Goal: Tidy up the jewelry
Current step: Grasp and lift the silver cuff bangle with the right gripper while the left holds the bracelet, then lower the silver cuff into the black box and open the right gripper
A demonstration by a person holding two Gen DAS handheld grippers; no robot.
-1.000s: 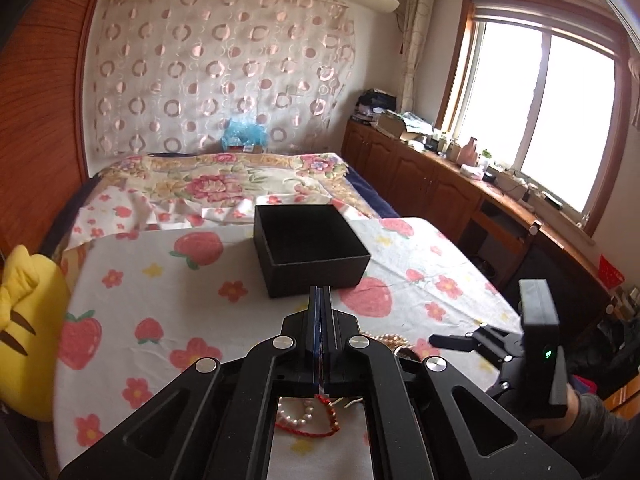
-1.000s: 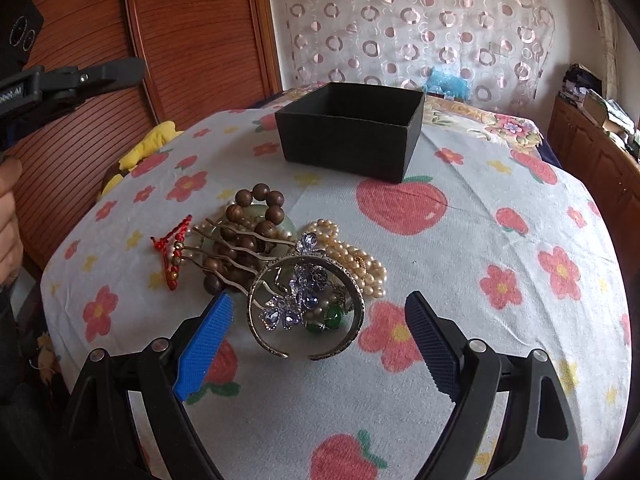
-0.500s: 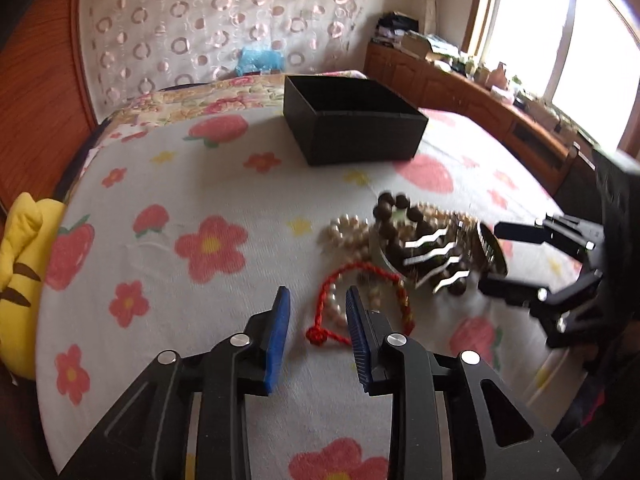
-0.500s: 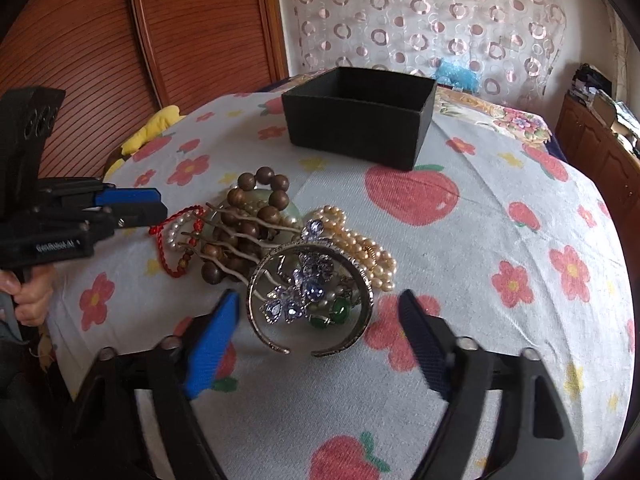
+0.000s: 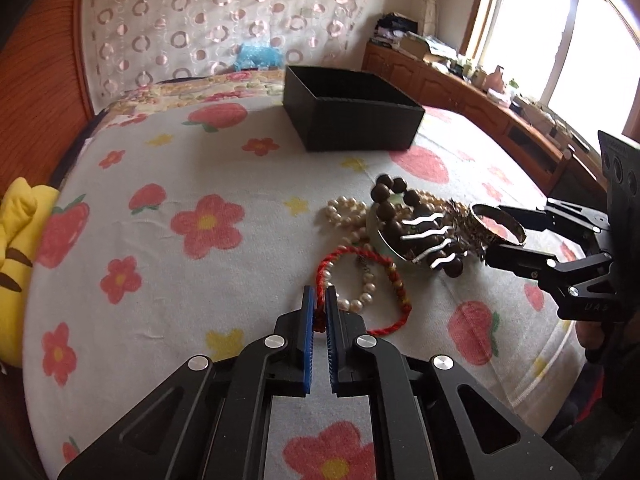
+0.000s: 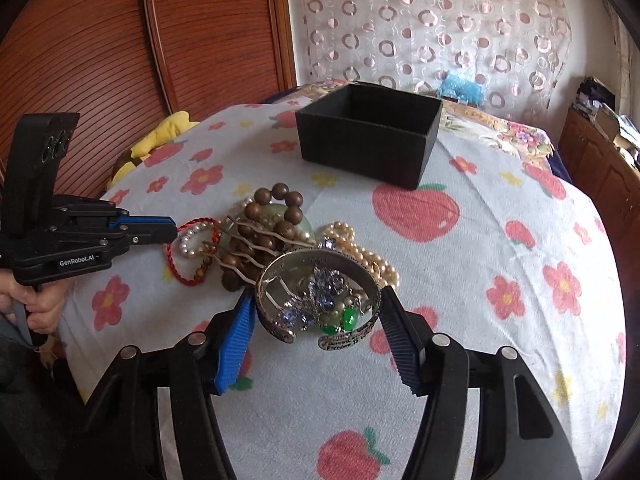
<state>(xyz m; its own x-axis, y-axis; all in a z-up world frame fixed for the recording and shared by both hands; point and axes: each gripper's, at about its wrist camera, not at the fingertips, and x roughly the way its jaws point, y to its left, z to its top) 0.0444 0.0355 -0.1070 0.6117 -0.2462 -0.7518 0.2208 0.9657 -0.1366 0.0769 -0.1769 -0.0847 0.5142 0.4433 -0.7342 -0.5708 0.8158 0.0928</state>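
Observation:
A pile of jewelry lies on the flowered tablecloth: a red cord bracelet (image 5: 384, 268) (image 6: 176, 264), a small pearl bracelet (image 5: 362, 298), a brown wooden bead bracelet (image 5: 390, 208) (image 6: 276, 208), a pearl necklace (image 6: 368, 256) and a silver cuff bangle (image 6: 316, 300) (image 5: 498, 228). My left gripper (image 5: 319, 300) (image 6: 172, 229) is shut on the red cord bracelet's near end. My right gripper (image 6: 316, 312) is open, its pads against both sides of the silver cuff. An open black box (image 5: 352, 108) (image 6: 370, 132) stands beyond the pile.
A yellow plush toy (image 5: 18, 264) lies at the table's left edge. A wooden wall (image 6: 120, 40) is at the left, a bed (image 5: 192, 88) behind the table, wooden cabinets (image 5: 480, 104) under the window at the right.
My left gripper came down to the table, opened, then closed on the red cord bracelet. My right gripper moved forward and narrowed around the silver cuff.

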